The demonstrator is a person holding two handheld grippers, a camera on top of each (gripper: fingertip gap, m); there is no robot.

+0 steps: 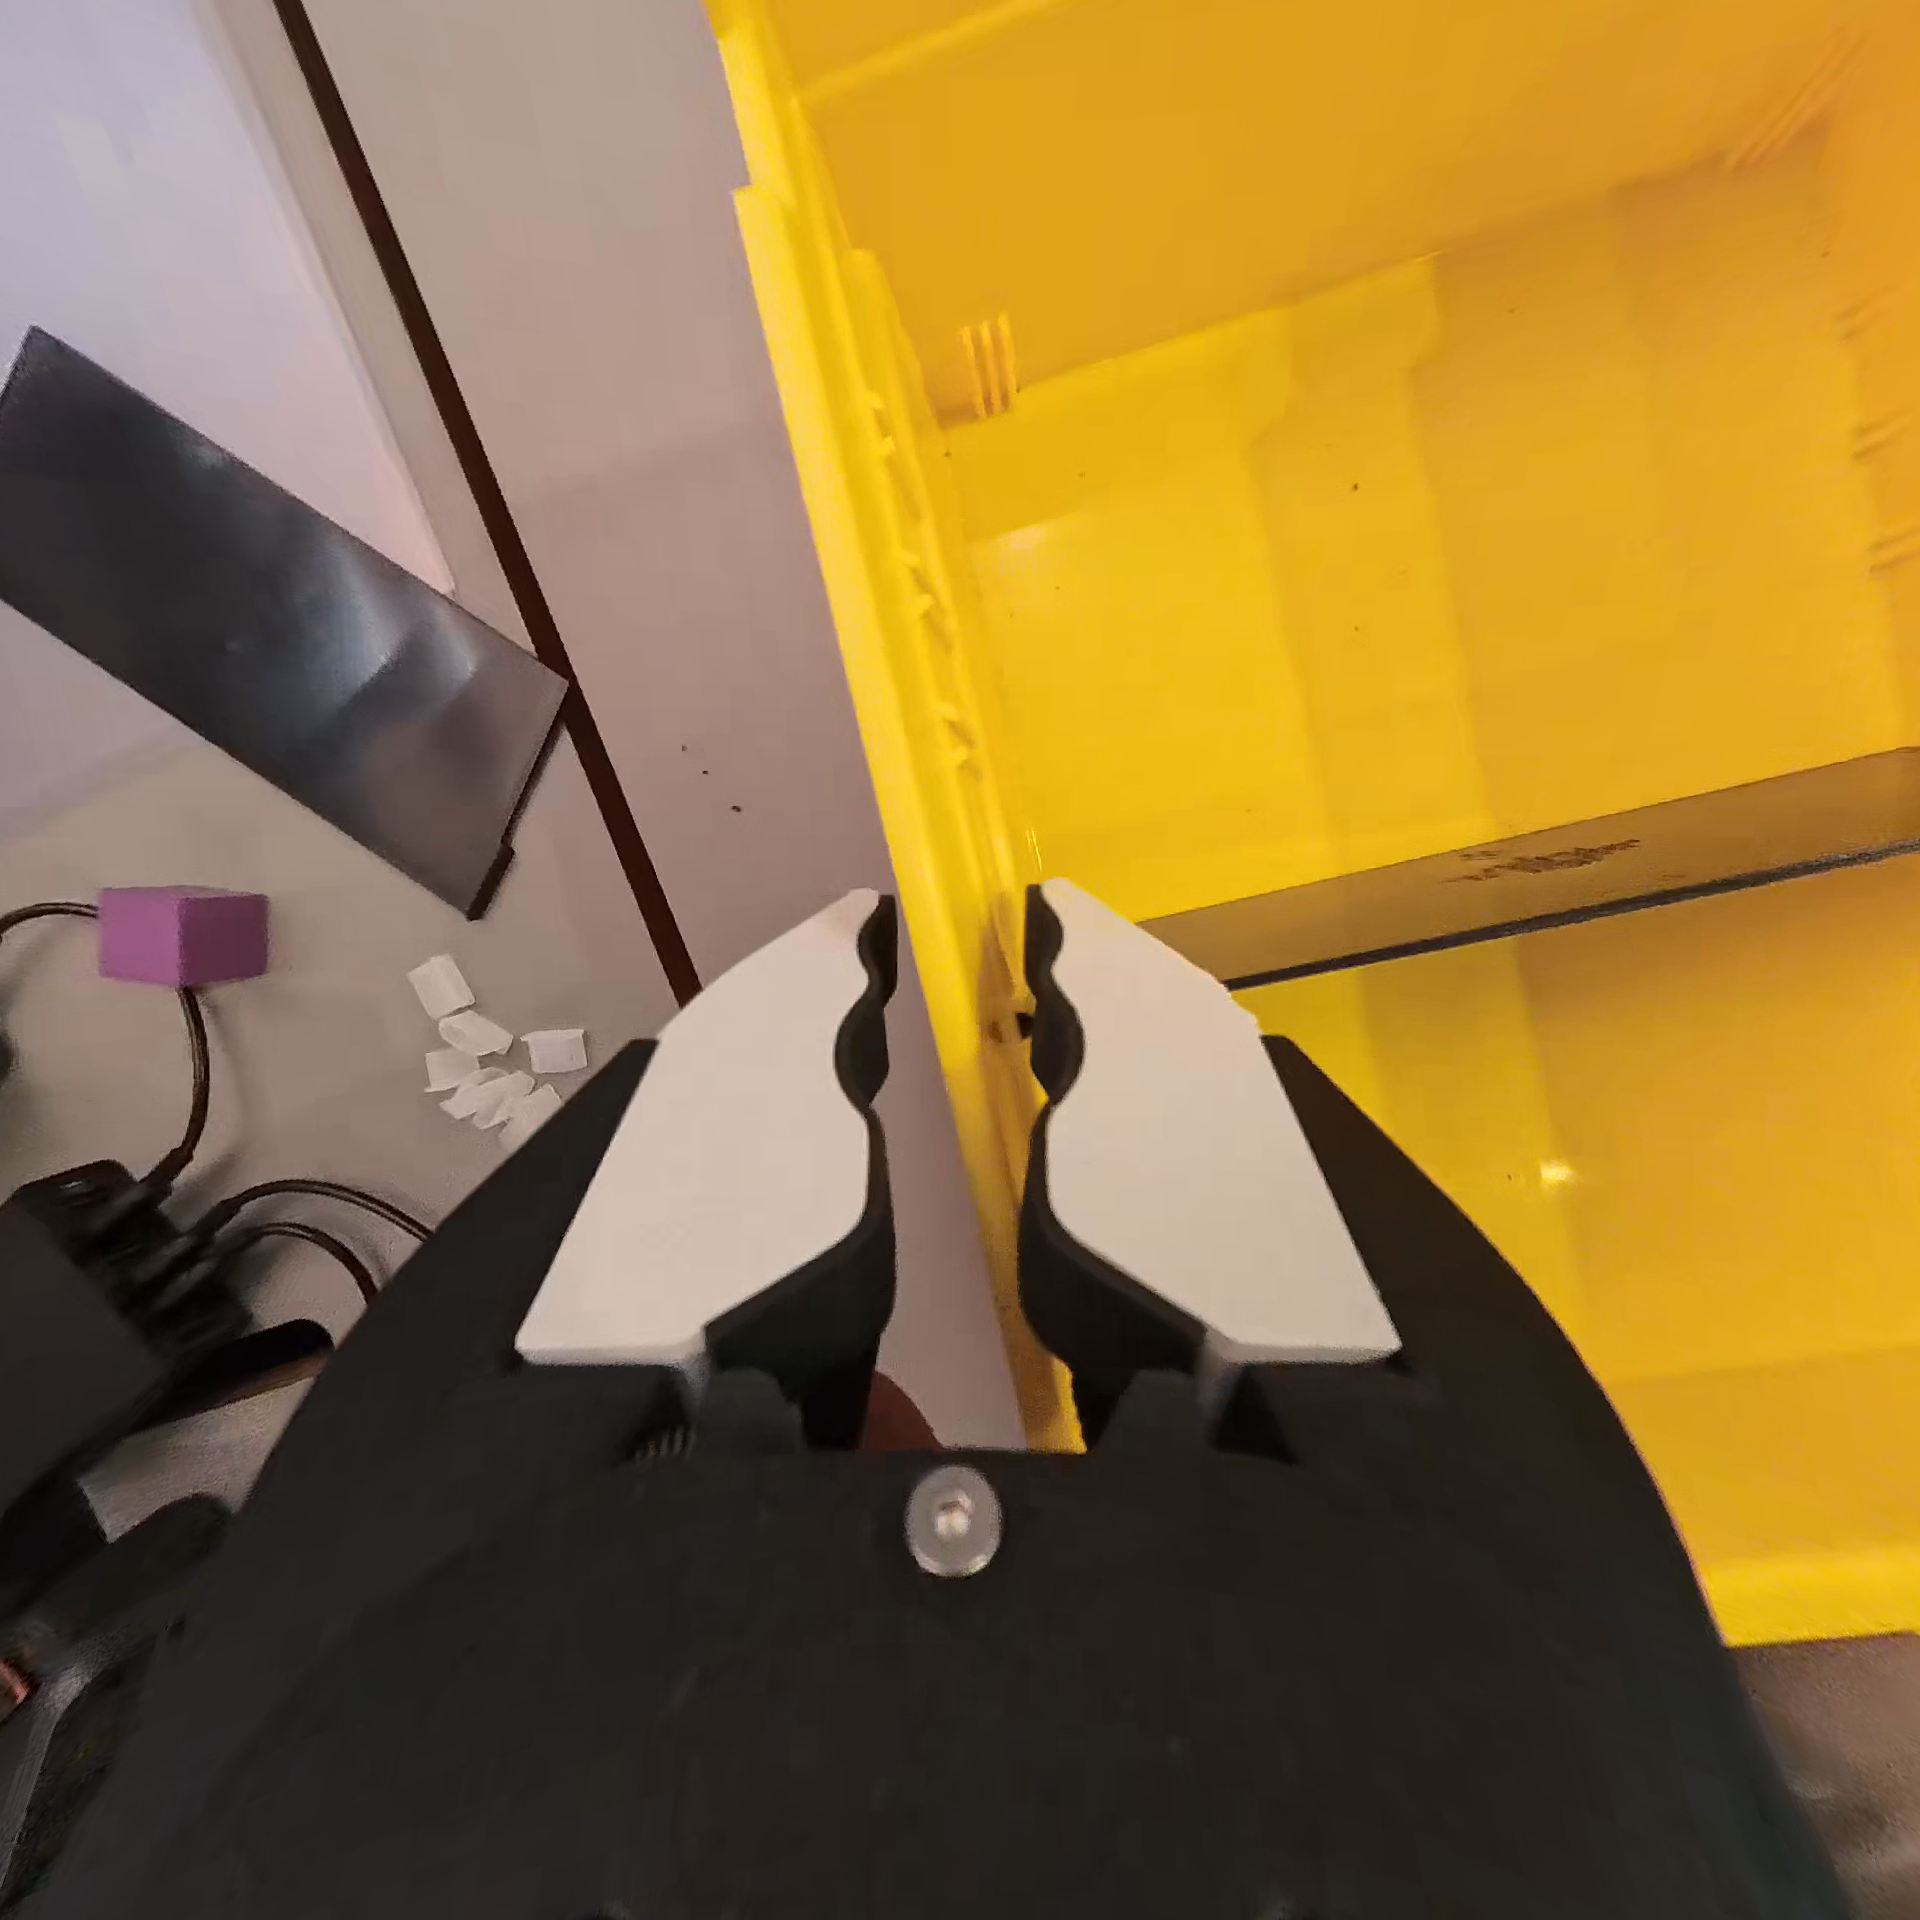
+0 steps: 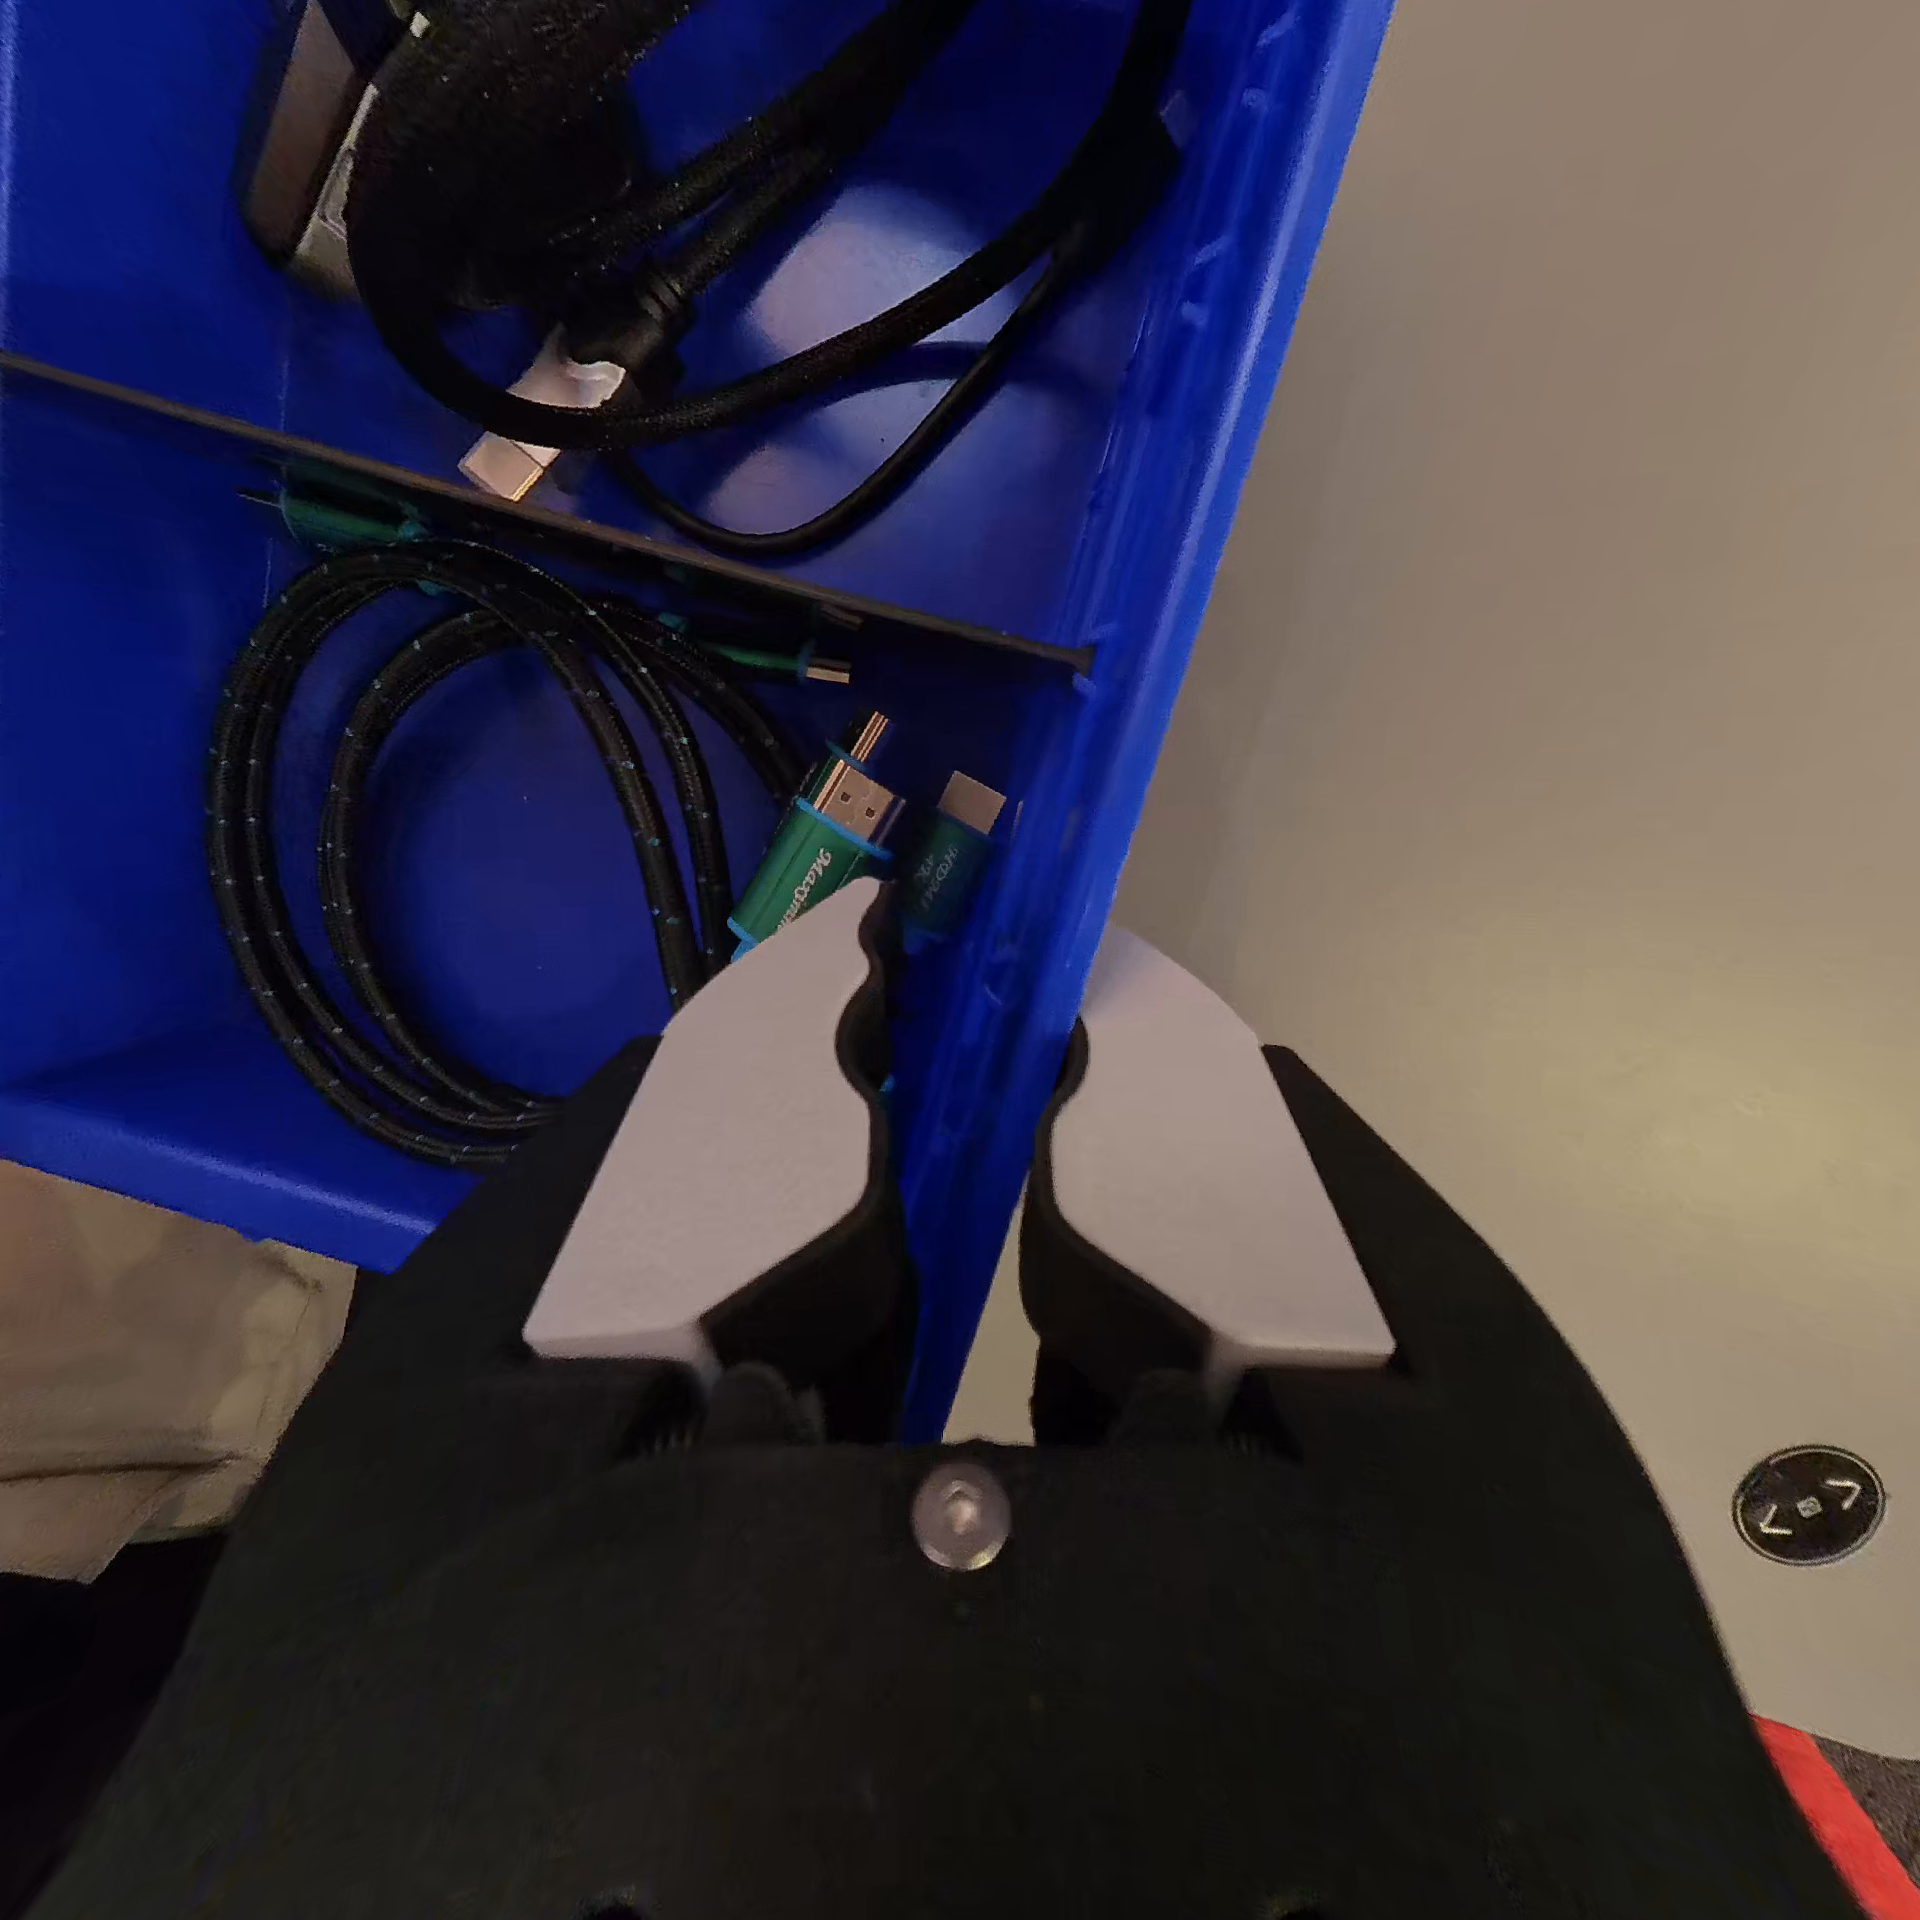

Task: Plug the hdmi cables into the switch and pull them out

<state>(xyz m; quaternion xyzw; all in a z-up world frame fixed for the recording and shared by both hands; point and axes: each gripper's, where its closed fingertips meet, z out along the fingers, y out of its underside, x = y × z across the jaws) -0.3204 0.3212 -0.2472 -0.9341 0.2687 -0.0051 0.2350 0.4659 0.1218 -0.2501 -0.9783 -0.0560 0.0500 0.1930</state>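
Note:
In the left wrist view my left gripper [image 1: 961,914] straddles the left wall of a yellow bin [image 1: 935,727], its jaws closed on that wall. In the right wrist view my right gripper [image 2: 987,925] straddles the right wall of a blue bin [image 2: 1164,520] and is shut on it. Coiled black braided HDMI cables [image 2: 312,831] with green plugs [image 2: 821,852] lie in the blue bin's near compartment, just ahead of my left finger. A thicker black cable with a silver plug [image 2: 540,416] lies in the far compartment. A flat black box [image 1: 260,623] lies on the table left of the yellow bin.
Black dividers split the yellow bin [image 1: 1558,883] and the blue bin [image 2: 623,540]. Left of the yellow bin are a purple cube [image 1: 182,935] on a cable, small white caps [image 1: 488,1049] and a black adapter [image 1: 83,1299]. A round black button [image 2: 1808,1504] sits in the grey table. Some 80 centimetres of space lies between my two pairs of fingers.

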